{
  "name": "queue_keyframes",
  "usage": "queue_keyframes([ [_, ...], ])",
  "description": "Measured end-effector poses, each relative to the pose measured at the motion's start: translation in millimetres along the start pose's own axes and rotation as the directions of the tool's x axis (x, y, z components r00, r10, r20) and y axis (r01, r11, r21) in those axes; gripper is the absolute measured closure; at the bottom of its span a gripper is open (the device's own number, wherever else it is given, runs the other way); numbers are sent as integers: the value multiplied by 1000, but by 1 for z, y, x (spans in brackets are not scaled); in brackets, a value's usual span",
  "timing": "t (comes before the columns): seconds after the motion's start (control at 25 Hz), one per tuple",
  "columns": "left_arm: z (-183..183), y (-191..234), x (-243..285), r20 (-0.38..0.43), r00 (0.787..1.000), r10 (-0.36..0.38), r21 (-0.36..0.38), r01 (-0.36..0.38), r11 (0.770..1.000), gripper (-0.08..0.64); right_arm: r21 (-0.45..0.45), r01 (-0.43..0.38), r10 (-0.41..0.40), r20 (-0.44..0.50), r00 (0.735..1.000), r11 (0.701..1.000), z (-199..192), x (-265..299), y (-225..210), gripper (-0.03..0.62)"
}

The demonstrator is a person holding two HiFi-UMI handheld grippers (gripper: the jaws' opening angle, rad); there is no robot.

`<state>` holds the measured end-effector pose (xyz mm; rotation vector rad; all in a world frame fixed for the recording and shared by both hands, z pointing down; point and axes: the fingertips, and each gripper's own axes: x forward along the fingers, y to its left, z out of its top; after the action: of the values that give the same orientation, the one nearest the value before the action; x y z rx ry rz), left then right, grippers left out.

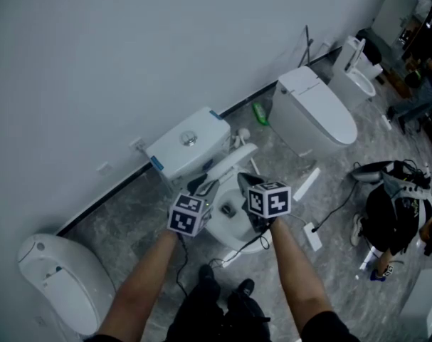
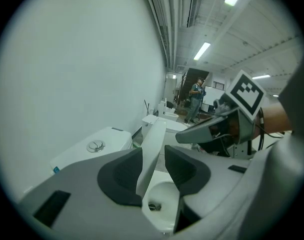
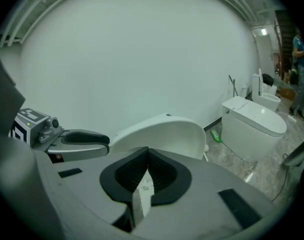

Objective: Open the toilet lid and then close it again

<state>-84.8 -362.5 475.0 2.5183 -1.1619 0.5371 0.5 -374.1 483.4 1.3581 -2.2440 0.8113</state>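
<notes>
Only the head view is showing the scene from above, with 2 bare forearms (image 1: 148, 273) reaching over the white ceramic toilet bowl (image 1: 233, 235). Only the left gripper view is looking down into that bowl, which is holding nothing visible but a dark drain hole (image 2: 154, 207) at its bottom. The white plastic toilet lid (image 1: 233, 161) is standing half raised, tilting back toward the white box-shaped cistern (image 1: 174, 155) with its round chrome flush button (image 1: 190, 139). The left gripper (image 1: 205, 186) is hovering just in front of the cistern with its jaws spread wide. The lid's edge is running up between its pads, close by the left one and clear of the right one. The right gripper (image 1: 245, 184), beside it and farther from the cistern, is clenched on a thin white printed strip (image 3: 141, 194). I cannot tell whether that strip belongs to the lid. The lid's broad white face is rising just beyond the right gripper's tips.
</notes>
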Motion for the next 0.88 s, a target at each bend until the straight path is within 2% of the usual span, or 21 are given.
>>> queue_keyframes([
  [0.36,-14,-31,-4,-25,996,-81,2,81,997,434,-19,-8,8,-26,1000,1000,-23,-1,-2,580],
  [0.56,-28,-53,-6,-57,992,-114,-5,114,993,508,2,1,-1,-34,999,1000,-43,-13,-10,581],
  [0.88,-47,-85,-7,-82,989,-122,-11,122,992,529,26,-2,3,-29,1000,1000,-73,-38,-22,581],
])
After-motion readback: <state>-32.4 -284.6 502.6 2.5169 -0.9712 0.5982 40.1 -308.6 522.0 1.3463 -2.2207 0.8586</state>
